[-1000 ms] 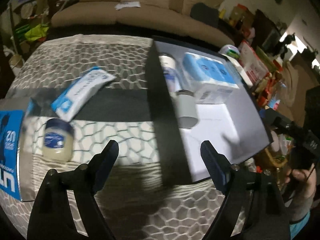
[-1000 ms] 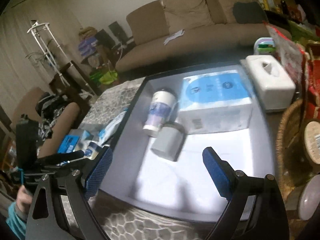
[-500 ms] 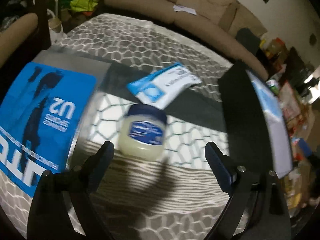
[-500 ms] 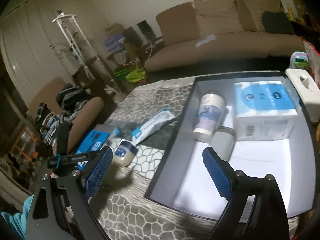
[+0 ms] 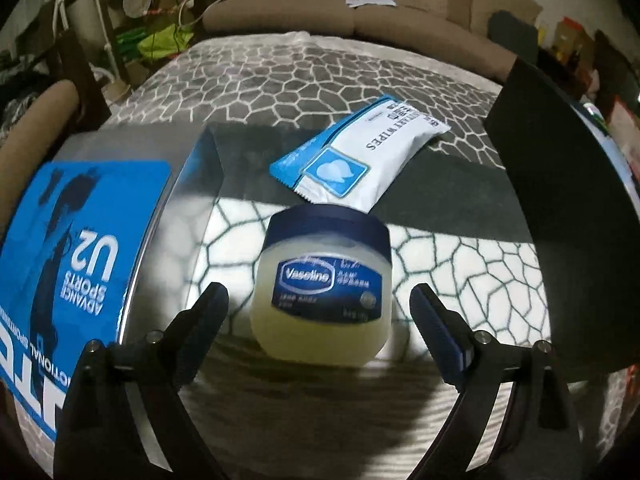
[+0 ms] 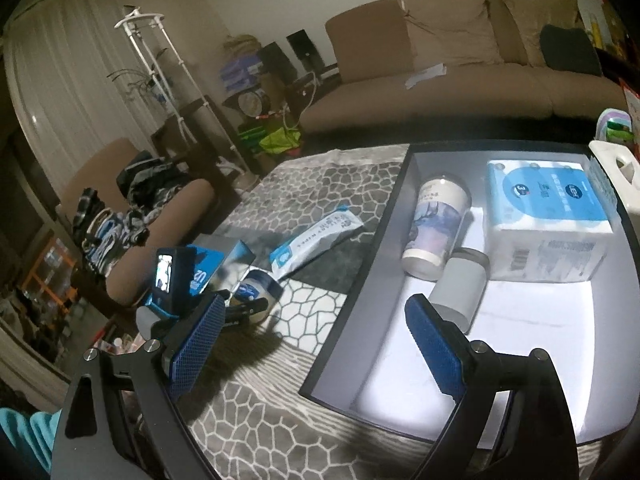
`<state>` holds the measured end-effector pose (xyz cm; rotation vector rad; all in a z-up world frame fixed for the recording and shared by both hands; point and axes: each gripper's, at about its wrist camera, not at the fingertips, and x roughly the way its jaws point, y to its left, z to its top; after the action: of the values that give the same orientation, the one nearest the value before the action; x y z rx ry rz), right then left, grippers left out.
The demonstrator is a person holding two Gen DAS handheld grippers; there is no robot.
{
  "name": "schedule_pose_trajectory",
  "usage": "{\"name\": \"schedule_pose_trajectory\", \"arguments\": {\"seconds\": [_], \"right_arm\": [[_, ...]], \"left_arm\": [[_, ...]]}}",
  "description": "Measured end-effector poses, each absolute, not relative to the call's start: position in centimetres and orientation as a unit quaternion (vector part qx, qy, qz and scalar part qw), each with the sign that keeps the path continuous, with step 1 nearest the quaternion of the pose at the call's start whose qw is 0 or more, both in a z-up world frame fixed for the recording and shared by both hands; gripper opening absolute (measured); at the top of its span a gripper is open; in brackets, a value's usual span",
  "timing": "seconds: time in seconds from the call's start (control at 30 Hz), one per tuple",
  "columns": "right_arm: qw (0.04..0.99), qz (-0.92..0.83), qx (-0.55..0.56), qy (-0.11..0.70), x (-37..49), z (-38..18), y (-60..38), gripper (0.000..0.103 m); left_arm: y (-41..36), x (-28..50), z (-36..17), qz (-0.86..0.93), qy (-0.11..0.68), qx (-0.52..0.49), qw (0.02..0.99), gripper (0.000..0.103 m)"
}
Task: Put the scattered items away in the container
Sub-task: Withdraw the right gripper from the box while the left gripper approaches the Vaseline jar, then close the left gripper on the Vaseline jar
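A Vaseline jar with a dark blue lid stands upright on the patterned cloth, just ahead of my open left gripper, between its fingers and untouched. Behind it lies a white and blue wipes packet. A blue sports box lies to the left. The black container sits to the right. My right gripper is open and empty, hovering over the container's near left corner. In the right wrist view the left gripper reaches the jar.
The container holds a tissue pack, a patterned cup on its side and a grey cylinder. A white tissue box stands beyond its far right corner. A brown sofa is behind the table.
My left gripper has swung left from the container and closed in on the Vaseline jar, which now sits between its open fingers. My right gripper has pulled back and left.
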<state>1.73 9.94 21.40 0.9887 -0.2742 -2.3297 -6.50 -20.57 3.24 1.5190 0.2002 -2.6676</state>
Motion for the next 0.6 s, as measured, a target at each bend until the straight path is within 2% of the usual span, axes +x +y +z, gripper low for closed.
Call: {"name": "schedule_pose_trajectory", "arguments": {"seconds": [0.33,0.37,0.4,0.43,0.6], "right_arm": [[0.270,-0.881,0.372,-0.116,1.4,21.0,12.7,0.094],[0.268,-0.881,0.370,-0.119,1.3,21.1,13.1,0.094],[0.265,-0.882,0.369,-0.124,1.3,21.1,13.6,0.094],[0.262,-0.883,0.368,-0.129,1.2,21.2,14.0,0.094],[0.250,-0.886,0.359,-0.152,1.1,21.6,15.9,0.094]], "left_arm": [[-20.4,-7.8,0.9,-0.857,0.086,0.507,0.029,0.091],[-20.4,-7.7,1.0,-0.860,0.086,0.502,0.028,0.087],[-20.4,-7.6,1.0,-0.862,0.083,0.499,0.032,0.076],[-20.5,-7.5,1.1,-0.864,0.073,0.497,0.043,0.070],[-21.0,-7.4,1.2,-0.865,0.087,0.492,0.044,0.070]]}}
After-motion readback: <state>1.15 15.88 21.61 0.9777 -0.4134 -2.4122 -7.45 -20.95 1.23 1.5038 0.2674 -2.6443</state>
